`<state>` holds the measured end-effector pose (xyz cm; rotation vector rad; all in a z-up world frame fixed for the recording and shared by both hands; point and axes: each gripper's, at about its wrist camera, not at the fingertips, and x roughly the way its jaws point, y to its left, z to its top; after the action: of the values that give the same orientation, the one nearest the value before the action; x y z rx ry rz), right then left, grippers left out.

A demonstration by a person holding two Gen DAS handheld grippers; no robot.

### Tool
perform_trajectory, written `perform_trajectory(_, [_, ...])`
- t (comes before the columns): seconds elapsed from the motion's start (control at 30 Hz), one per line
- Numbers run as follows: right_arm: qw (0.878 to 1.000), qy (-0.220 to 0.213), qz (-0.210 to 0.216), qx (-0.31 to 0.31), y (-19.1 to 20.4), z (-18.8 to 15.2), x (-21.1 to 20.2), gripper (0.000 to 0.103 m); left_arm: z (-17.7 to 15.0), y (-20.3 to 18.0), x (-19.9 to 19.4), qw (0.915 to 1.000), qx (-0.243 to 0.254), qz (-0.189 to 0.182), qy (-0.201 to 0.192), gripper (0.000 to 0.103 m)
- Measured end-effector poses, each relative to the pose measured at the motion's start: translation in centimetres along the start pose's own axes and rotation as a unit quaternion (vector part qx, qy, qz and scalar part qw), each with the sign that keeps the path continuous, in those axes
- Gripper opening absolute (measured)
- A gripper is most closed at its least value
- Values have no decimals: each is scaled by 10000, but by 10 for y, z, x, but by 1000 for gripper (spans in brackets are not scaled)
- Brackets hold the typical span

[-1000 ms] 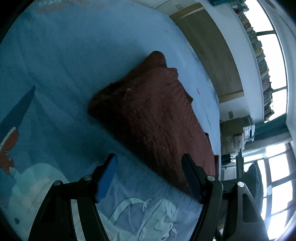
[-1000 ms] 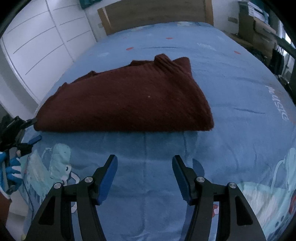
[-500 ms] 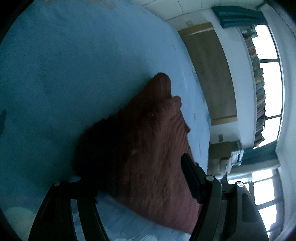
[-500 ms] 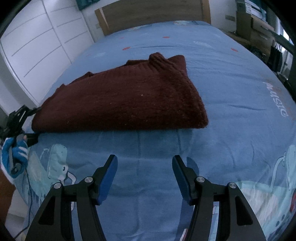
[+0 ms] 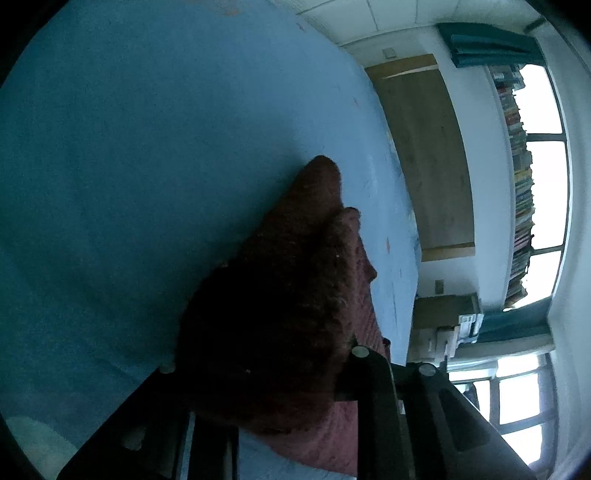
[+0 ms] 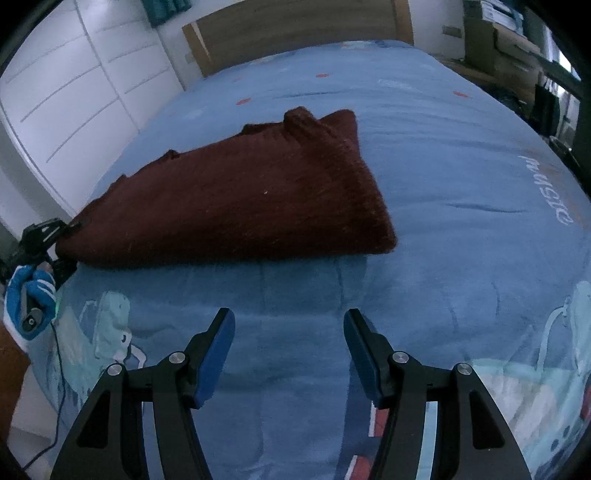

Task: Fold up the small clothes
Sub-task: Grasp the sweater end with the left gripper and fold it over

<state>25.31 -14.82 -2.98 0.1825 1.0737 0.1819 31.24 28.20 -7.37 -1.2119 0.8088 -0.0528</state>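
Observation:
A dark red knitted sweater [image 6: 240, 199] lies folded on the blue bed cover [image 6: 461, 166]. In the right wrist view my left gripper [image 6: 62, 240] is at the sweater's near left corner, held by a hand in a blue glove [image 6: 31, 295]. In the left wrist view that corner of the sweater [image 5: 295, 314] bunches up between the fingers of my left gripper [image 5: 258, 369]. Its jaws are closing on the fabric, which hides the pads. My right gripper [image 6: 288, 325] hovers open over the bare cover, short of the sweater's front edge, with nothing between its fingers.
A wooden headboard [image 6: 295, 33] stands at the far end of the bed and white wardrobe doors [image 6: 74, 92] along the left. Boxes and furniture [image 6: 509, 44] crowd the right side. A cable [image 6: 59, 387] hangs off the bed's left edge. Bookshelves [image 5: 521, 184] flank a window.
My left gripper slid onto the sweater's corner and its jaws came together on the fabric. The right gripper stayed open and hardly moved.

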Motion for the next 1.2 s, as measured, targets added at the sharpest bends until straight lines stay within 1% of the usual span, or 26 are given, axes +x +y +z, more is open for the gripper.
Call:
perform_trajectory(0.17, [9999, -80, 38, 84, -10, 0, -7, 63, -3, -22, 1, 9999, 133, 6, -43, 17])
perform_trajectory(0.37, [9995, -192, 73, 249, -29, -4, -17, 63, -12, -56, 6, 9992, 405, 51, -52, 16])
perform_trajectory(0.5, [9988, -283, 90, 384, -45, -6, -25, 63, -24, -83, 17, 9986, 534, -33, 18, 16])
perform_trajectory(0.57, [9983, -334, 93, 462, -53, -7, -28, 63, -33, -98, 23, 9981, 607, -94, 79, 16])
perform_trajectory(0.7, [9970, -441, 109, 627, -70, -9, -35, 63, -54, -130, 40, 9970, 638, -368, 229, 16])
perform_trajectory(0.8, [9959, -513, 95, 742, -85, -13, -42, 63, -73, -156, 57, 9950, 713, -561, 413, 16])
perform_trajectory(0.87, [9949, -555, 74, 836, -96, -15, -46, 63, -86, -173, 70, 9928, 780, -712, 571, 16])
perform_trajectory(0.93, [9938, -591, 49, 944, -106, -19, -50, 63, -106, -192, 87, 9891, 903, -859, 785, 16])
perform_trajectory(0.97, [9930, -610, 36, 1007, -112, -20, -51, 63, -112, -199, 93, 9876, 968, -875, 869, 16])
perform_trajectory(1.03, [9915, -649, 22, 1128, -122, -24, -55, 63, -136, -213, 113, 9832, 1156, -863, 1122, 16])
perform_trajectory(1.1, [9903, -678, 9, 1212, -130, -28, -58, 63, -159, -221, 131, 9786, 1364, -764, 1336, 16])
perform_trajectory(1.17, [9894, -692, -9, 1278, -137, -33, -61, 63, -184, -224, 149, 9726, 1640, -571, 1547, 16])
perform_trajectory(1.2, [9891, -691, -15, 1304, -140, -36, -62, 63, -200, -222, 160, 9676, 1853, -381, 1673, 16])
